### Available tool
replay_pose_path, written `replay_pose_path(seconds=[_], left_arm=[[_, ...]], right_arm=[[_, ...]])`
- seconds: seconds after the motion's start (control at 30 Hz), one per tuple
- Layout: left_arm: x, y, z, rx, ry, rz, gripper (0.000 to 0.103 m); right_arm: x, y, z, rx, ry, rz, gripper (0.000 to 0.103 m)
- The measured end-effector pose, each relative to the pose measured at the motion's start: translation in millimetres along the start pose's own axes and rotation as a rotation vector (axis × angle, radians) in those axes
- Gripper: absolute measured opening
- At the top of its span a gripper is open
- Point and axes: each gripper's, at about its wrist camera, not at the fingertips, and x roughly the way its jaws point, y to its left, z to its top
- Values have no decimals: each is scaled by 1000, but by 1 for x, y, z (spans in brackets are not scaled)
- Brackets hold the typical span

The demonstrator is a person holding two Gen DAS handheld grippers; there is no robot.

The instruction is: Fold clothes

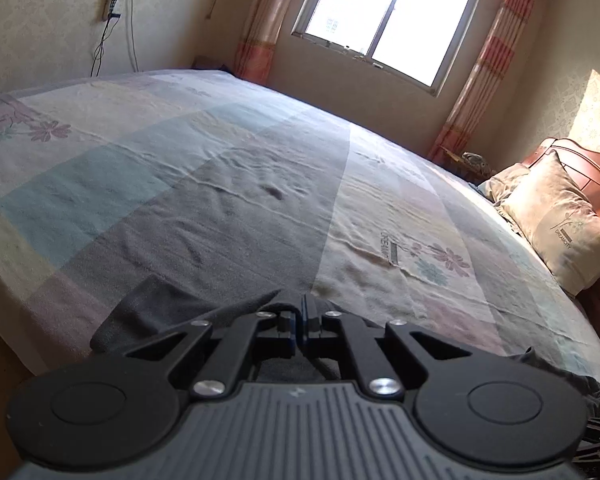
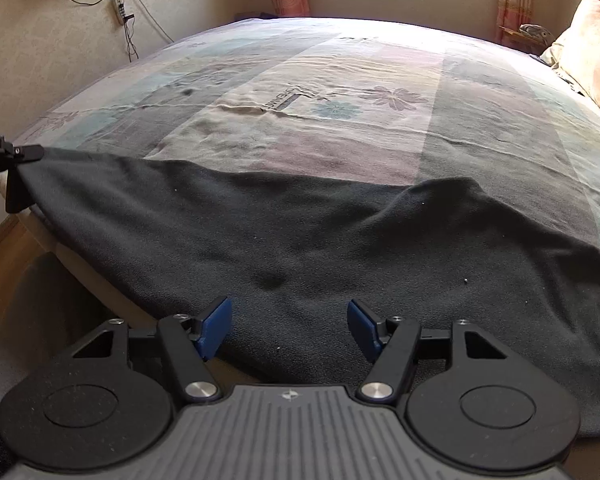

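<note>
A dark grey garment [image 2: 300, 240] lies spread over the near edge of the bed. At the far left of the right wrist view, my left gripper [image 2: 28, 152] pinches one corner of it, pulling that edge taut. In the left wrist view the left gripper [image 1: 300, 318] has its blue pads pressed together, with dark cloth [image 1: 148, 312] bunched around and under them. My right gripper [image 2: 290, 320] hovers over the near part of the garment. Its blue pads [image 2: 216, 326] stand wide apart with nothing gripped between them.
The bed wears a patchwork sheet [image 1: 220, 160] with flower prints. Pillows [image 1: 560, 220] lean on a wooden headboard [image 1: 580, 168] at the right. A curtained window [image 1: 388, 20] is behind the bed, and cables hang on the left wall [image 1: 112, 2]. Wooden floor [image 2: 4, 248] shows at lower left.
</note>
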Motion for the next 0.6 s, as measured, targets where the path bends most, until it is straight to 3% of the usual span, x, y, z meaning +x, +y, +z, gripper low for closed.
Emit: replay_pose_path(seconds=[0.07, 0.23, 0.33, 0.4, 0.47, 0.6], left_arm=[[7, 4, -3, 12, 17, 20, 7], [43, 37, -30, -96, 164, 116, 6], [41, 47, -34, -110, 165, 130, 6], [35, 49, -29, -105, 140, 119, 6], [34, 52, -24, -113, 121, 95, 6], [43, 72, -25, -259, 137, 21, 8]], right_arm=[[7, 4, 0, -14, 13, 14, 67], [33, 5, 2, -33, 50, 14, 66], [32, 0, 6, -22, 40, 8, 64], [28, -1, 9, -7, 43, -6, 64], [23, 3, 13, 2, 26, 37, 64], [36, 19, 13, -39, 55, 27, 64]])
